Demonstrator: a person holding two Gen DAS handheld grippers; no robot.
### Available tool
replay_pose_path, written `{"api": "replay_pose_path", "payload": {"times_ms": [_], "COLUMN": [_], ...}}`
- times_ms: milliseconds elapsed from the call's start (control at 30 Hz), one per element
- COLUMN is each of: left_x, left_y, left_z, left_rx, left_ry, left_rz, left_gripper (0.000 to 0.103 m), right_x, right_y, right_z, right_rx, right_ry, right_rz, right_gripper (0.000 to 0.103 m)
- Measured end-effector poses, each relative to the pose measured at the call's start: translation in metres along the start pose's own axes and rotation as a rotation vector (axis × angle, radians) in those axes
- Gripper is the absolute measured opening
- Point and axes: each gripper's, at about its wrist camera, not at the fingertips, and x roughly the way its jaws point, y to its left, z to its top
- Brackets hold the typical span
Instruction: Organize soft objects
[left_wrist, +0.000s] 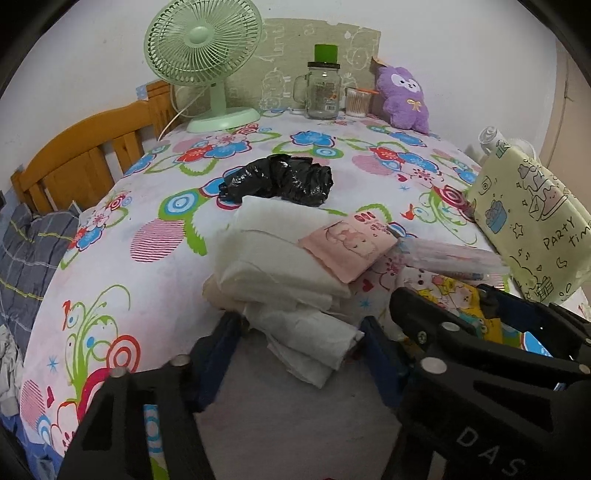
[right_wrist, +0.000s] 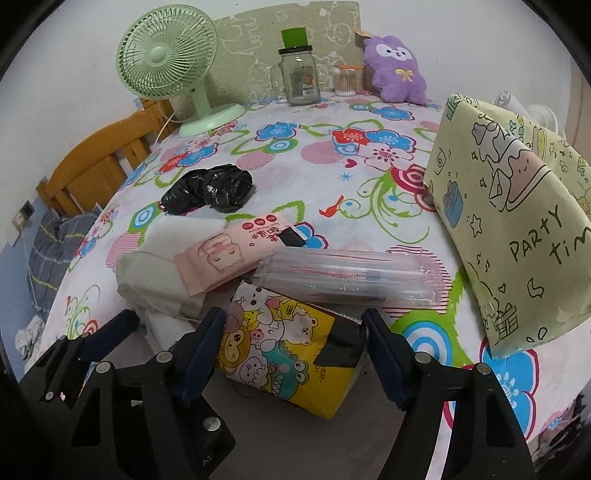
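- i see my left tongs (left_wrist: 303, 343) straddling the near end of a stack of white folded tissues (left_wrist: 295, 295) on the flower-print surface (left_wrist: 147, 258); both blue fingers (left_wrist: 218, 354) sit against its sides, so i call them clamped on it.
- my right tongs (right_wrist: 291, 347) sit either side of a yellow cartoon tissue pack (right_wrist: 280, 350); the left finger touches it, the right finger seems just off it, so they look apart, not yet pinching.
- a pink wet-wipe pack (right_wrist: 229, 254) lies across the white stack, and a clear plastic tube (right_wrist: 351, 277) rests on the far edge of the yellow pack.
- a crumpled black plastic bag (left_wrist: 280, 181) lies further back, mid-surface.
- a yellow-green "party time" bag (right_wrist: 509, 229) leans at the right.
- at the back stand a green desk fan (left_wrist: 203, 62), a glass mug jar (left_wrist: 323, 90) and a purple plush toy (left_wrist: 404, 98).
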Motion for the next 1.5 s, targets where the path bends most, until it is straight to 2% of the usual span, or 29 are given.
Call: {"api": "replay_pose_path", "payload": {"times_ms": [200, 233, 267, 300, 567, 1000, 1500], "left_x": [-0.003, -0.003, -0.004, -0.006, -0.017, -0.047, -0.088], "left_y": [-0.002, -0.003, -0.003, -0.004, -0.006, -0.009, -0.022], "left_z": [0.0, -0.001, -0.002, -0.002, -0.008, -0.008, 0.011], "left_rx": [-0.003, -0.004, -0.006, -0.008, -0.021, -0.036, -0.031], "left_ry": [0.012, 0.012, 0.013, 0.012, 0.003, -0.059, -0.153], "left_rz": [0.003, 0.004, 0.0, 0.002, 0.006, 0.032, 0.036], "left_gripper": [0.05, 0.046, 0.037, 0.034, 0.031, 0.03, 0.03], "right_x": [-0.003, -0.004, -0.005, -0.005, -0.015, -0.042, -0.085], "right_y": [0.001, 0.001, 0.002, 0.002, 0.005, 0.009, 0.007], "right_z": [-0.001, -0.002, -0.002, -0.003, -0.007, -0.007, 0.009], "right_rx": [-0.006, -0.009, -0.012, -0.014, -0.027, -0.046, -0.044], "right_ry": [0.0, -0.001, 0.0, 0.003, -0.008, -0.066, -0.165], "right_rz": [0.017, 0.016, 0.02, 0.023, 0.045, 0.067, 0.083], "right_gripper": [0.076, 0.076, 0.076, 0.075, 0.075, 0.075, 0.075]}}
